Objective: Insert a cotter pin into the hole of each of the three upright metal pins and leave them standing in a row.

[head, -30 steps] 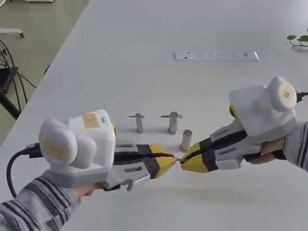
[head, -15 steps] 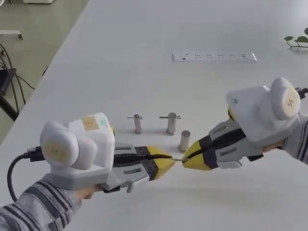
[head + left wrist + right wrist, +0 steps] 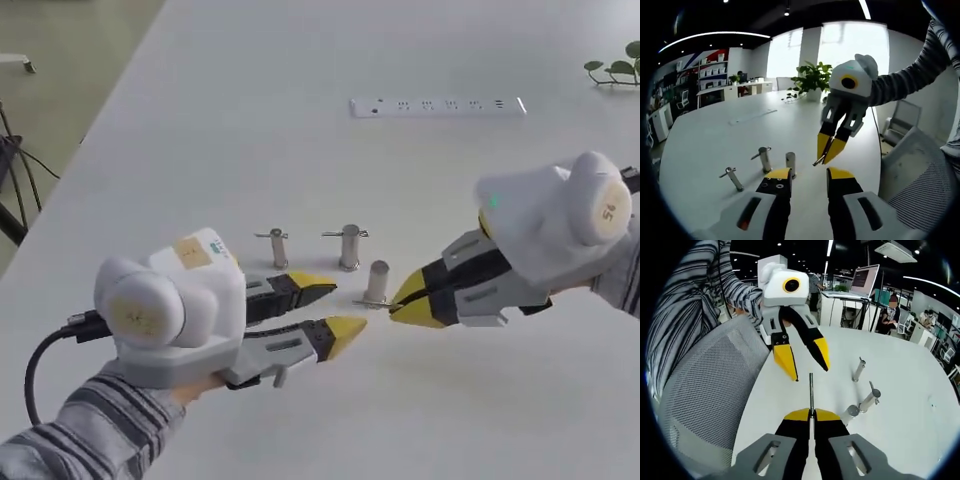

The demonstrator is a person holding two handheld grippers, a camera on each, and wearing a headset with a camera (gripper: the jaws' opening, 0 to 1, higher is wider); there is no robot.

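Three upright metal pins stand on the white table (image 3: 300,130). The left pin (image 3: 278,247) and the middle pin (image 3: 349,246) each carry a cotter pin through the top. The near-right pin (image 3: 378,282) is bare. My right gripper (image 3: 397,304) is shut on a thin cotter pin (image 3: 370,303) that sticks out toward the left, just in front of the bare pin. In the right gripper view the cotter pin (image 3: 811,390) points straight ahead from the shut jaws. My left gripper (image 3: 345,307) is open, its fingertips apart from the cotter pin.
A white power strip (image 3: 437,105) lies farther back on the table, and a small plant (image 3: 615,68) sits at the far right edge. A grey mesh chair (image 3: 705,390) stands beside the table's near edge.
The left gripper was shut on the cotter pin together with the right one; it has opened, let go and drawn back slightly. The right gripper keeps the pin.
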